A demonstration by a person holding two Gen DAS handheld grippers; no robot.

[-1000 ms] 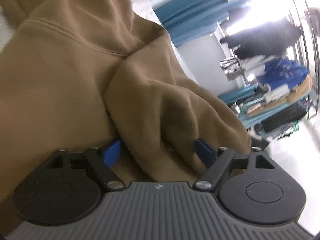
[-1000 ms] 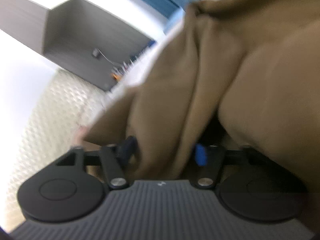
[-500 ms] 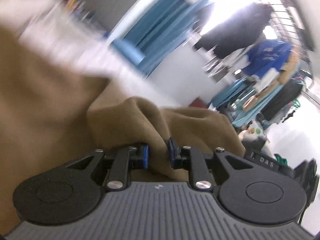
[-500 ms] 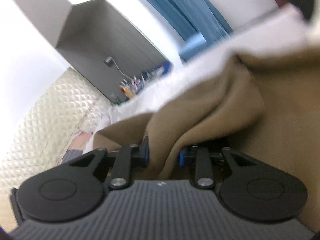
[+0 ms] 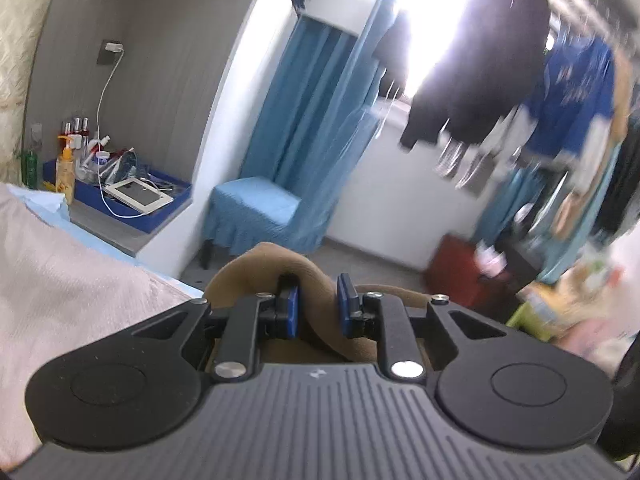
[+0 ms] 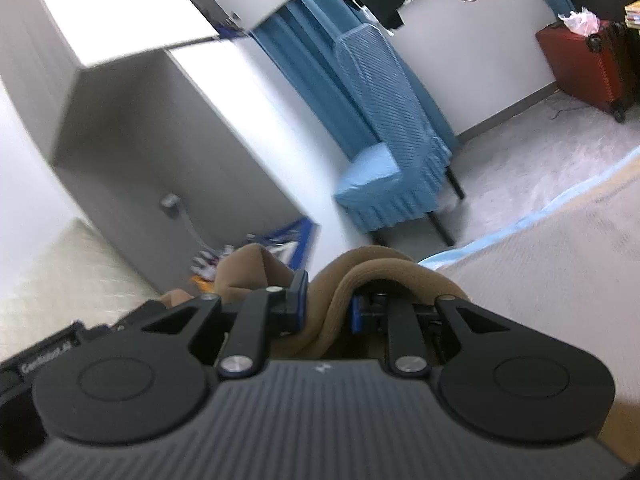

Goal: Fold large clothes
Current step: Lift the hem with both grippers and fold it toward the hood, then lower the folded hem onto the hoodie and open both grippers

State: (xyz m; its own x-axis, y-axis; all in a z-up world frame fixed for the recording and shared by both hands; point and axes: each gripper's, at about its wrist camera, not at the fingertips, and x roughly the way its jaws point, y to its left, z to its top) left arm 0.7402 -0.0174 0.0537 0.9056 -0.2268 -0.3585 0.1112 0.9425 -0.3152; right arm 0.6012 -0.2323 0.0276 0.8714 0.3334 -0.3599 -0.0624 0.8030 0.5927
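The tan sweatshirt [image 5: 256, 268] is pinched in both grippers and lifted off the bed. My left gripper [image 5: 318, 312] is shut on a bunched fold of it, which humps over the blue pads. My right gripper [image 6: 326, 304] is shut on a thick rolled edge of the same garment [image 6: 372, 268]. Most of the sweatshirt hangs below both views and is hidden. Both cameras point out into the room.
The bed's pale cover [image 5: 60, 284] lies at the lower left, and also shows in the right wrist view [image 6: 560, 248]. A blue covered chair [image 5: 256, 216] stands ahead by blue curtains. A shelf niche [image 5: 120, 192] holds bottles and a tablet. Hanging clothes [image 5: 480, 80] and a red suitcase [image 6: 584, 64] are at the right.
Both grippers closed on the tan sweatshirt and lifted it. The fabric that filled both views dropped below, and the room now shows.
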